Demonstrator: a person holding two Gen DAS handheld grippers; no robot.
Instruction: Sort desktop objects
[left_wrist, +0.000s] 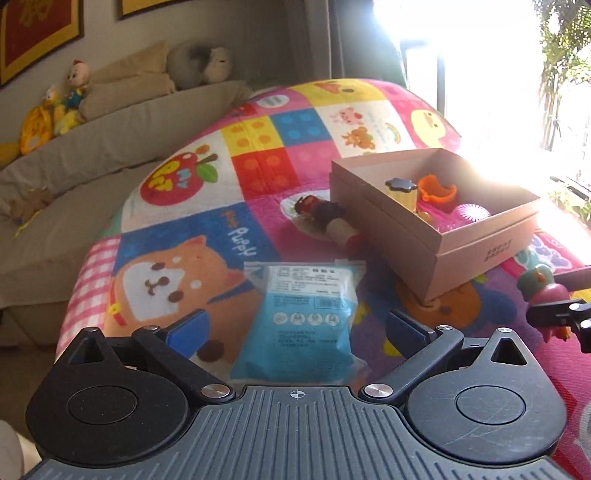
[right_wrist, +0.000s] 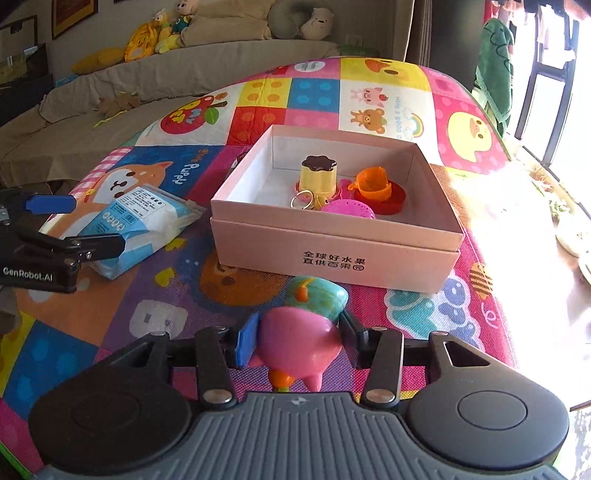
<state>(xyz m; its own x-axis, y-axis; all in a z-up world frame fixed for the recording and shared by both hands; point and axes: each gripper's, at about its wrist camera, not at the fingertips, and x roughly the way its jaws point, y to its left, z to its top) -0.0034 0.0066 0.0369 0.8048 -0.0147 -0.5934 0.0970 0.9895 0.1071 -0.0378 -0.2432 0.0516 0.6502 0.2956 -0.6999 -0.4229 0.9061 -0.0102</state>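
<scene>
My right gripper is shut on a pink and teal toy figure, held just in front of the pink cardboard box. The box holds a yellow pudding toy, an orange cup, a pink strainer and a red lid. My left gripper is open, its fingers either side of a blue packet lying on the mat. The packet also shows in the right wrist view, with the left gripper around it. A small doll lies left of the box.
A colourful patchwork play mat covers the table. A grey sofa with plush toys stands behind and to the left. Bright window glare lies to the right. A green cloth hangs at the far right.
</scene>
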